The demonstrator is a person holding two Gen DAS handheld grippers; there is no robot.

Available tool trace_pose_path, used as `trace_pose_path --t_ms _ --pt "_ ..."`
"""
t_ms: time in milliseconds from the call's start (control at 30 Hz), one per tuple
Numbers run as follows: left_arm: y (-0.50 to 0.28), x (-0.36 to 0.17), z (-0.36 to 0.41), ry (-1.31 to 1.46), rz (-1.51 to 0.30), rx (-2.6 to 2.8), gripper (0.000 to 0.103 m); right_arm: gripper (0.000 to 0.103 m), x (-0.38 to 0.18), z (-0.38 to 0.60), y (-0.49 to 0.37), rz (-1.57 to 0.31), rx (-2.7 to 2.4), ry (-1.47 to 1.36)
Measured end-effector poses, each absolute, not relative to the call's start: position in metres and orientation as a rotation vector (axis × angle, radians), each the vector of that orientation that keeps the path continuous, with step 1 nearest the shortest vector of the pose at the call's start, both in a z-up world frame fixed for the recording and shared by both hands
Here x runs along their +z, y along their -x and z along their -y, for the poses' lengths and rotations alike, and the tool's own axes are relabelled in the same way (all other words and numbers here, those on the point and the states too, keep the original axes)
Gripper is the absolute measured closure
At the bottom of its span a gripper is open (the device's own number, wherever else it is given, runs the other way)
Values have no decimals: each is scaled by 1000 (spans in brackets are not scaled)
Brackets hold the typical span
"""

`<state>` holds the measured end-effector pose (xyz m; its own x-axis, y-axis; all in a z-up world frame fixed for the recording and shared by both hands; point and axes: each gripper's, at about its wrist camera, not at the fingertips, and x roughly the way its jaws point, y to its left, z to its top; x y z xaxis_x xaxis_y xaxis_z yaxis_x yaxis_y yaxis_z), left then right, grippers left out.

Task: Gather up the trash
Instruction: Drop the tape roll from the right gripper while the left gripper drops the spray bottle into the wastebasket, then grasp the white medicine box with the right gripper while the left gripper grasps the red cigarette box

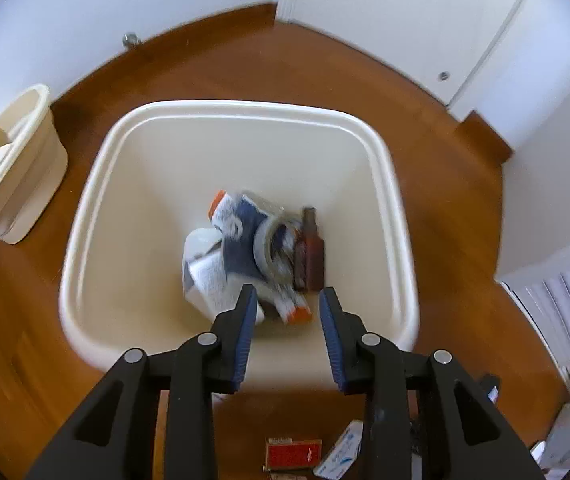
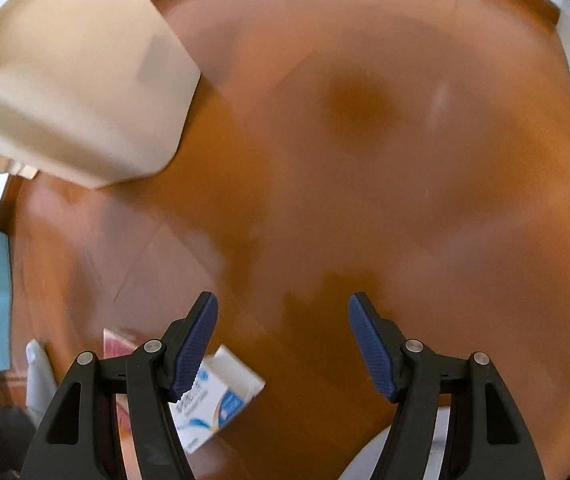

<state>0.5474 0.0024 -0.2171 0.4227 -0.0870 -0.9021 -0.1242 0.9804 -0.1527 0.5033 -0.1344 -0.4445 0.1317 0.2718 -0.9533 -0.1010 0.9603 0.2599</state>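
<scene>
the white carton [image 2: 221, 396] lies lower left, touching the open right tongs [image 2: 283, 344], long axis slanting up-right. left tongs [image 1: 287, 312] (also open, empty) hang over the bin [image 1: 389, 160].

Wooden floor [image 1: 245, 64] under bin [image 1: 381, 148], cartons [image 2: 221, 396]

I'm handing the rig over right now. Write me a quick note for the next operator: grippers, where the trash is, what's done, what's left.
Left gripper: open, holding nothing, above the cream bin.
Right gripper: open, holding nothing, over the wood floor, with the bin up to its left.
Done: in the bin lie a blue-and-white wrapper, a roll of tape and a brown bottle.
Left: a white-and-blue carton on the floor by the right gripper's left finger, and a red box beside it. The right-wrist view is blurred, so check for other trash.
</scene>
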Motion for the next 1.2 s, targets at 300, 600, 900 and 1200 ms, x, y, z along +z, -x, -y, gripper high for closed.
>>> trace_pose_path --t_ms 300,600,900,1200 --pt "-422 -294 16 278 -1263 111 58 32 -476 104 -461 -1606 347 -99" --pt "-401 -379 13 258 -1445 128 58 30 -508 87 -457 -1750 290 -270" --pt "-404 -414 23 179 -1494 55 58 23 -506 9 -435 -1662 352 186" --pt "-379 -451 -3 686 -1597 141 53 50 -487 1 -434 -1505 504 276"
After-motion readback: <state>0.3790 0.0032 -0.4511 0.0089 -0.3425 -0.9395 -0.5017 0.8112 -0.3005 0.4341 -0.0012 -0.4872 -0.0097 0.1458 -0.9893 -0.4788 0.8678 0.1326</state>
